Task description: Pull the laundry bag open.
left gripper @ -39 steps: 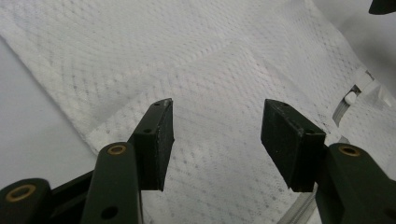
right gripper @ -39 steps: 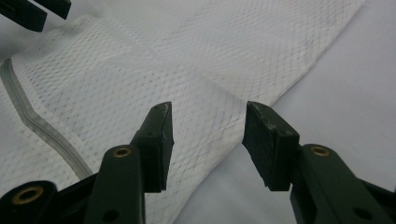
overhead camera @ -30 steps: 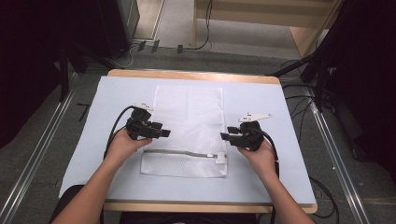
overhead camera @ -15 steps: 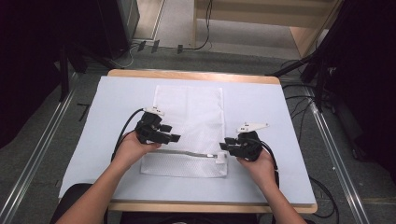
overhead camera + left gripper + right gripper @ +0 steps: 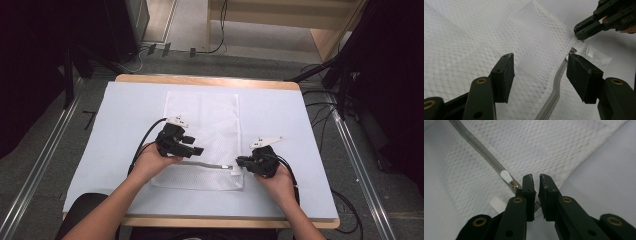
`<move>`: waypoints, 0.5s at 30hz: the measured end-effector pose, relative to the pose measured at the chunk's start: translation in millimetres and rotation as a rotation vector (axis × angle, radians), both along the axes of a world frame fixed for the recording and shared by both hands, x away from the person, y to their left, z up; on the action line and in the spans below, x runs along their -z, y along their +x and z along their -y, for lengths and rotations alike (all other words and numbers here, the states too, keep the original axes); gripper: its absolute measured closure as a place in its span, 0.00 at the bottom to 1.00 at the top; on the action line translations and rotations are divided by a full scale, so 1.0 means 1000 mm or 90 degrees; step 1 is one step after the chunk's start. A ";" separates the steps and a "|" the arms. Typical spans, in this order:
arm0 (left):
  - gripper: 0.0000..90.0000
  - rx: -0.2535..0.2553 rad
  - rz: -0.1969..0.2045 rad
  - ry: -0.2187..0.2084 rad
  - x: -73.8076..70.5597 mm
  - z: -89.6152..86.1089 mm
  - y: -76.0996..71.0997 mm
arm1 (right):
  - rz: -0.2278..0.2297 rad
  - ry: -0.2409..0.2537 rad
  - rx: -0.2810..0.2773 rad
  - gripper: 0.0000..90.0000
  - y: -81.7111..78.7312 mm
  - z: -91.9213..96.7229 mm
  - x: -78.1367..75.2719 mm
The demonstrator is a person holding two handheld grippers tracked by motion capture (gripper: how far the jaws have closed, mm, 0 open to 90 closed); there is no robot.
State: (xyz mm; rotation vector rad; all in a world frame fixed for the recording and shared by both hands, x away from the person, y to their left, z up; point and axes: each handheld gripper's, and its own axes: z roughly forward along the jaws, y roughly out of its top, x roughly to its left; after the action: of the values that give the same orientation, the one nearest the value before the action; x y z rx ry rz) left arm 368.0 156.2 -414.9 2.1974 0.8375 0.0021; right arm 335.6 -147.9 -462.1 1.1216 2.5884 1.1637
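Low over the mesh bag, the left gripper gapes while the right gripper has just been closing.

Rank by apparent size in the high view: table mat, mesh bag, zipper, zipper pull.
1. Table mat, largest.
2. Mesh bag, lying flat on the mat.
3. Zipper, a thin grey strip across the bag's near end.
4. Zipper pull, a tiny white spot by the right gripper, too small for detail.
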 end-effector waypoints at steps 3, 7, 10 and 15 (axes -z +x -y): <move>0.47 -0.005 -0.005 -0.009 0.000 0.003 -0.001 | -0.006 -0.004 -0.006 0.98 -0.001 -0.001 0.001; 0.51 -0.001 -0.012 -0.012 0.002 0.009 -0.003 | -0.006 -0.010 -0.012 1.00 -0.001 -0.002 0.003; 0.54 0.012 -0.015 -0.004 0.004 0.015 -0.005 | -0.009 -0.017 -0.017 1.00 -0.001 -0.004 0.006; 0.62 0.025 -0.023 -0.007 0.008 0.024 -0.007 | 0.005 -0.004 -0.023 1.00 -0.001 -0.002 0.011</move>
State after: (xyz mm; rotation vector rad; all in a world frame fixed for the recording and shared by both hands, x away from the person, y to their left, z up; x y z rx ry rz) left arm 360.7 132.4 -423.2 2.2093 0.8128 -0.0614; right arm 334.6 -145.5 -473.1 1.0726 2.6152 1.1632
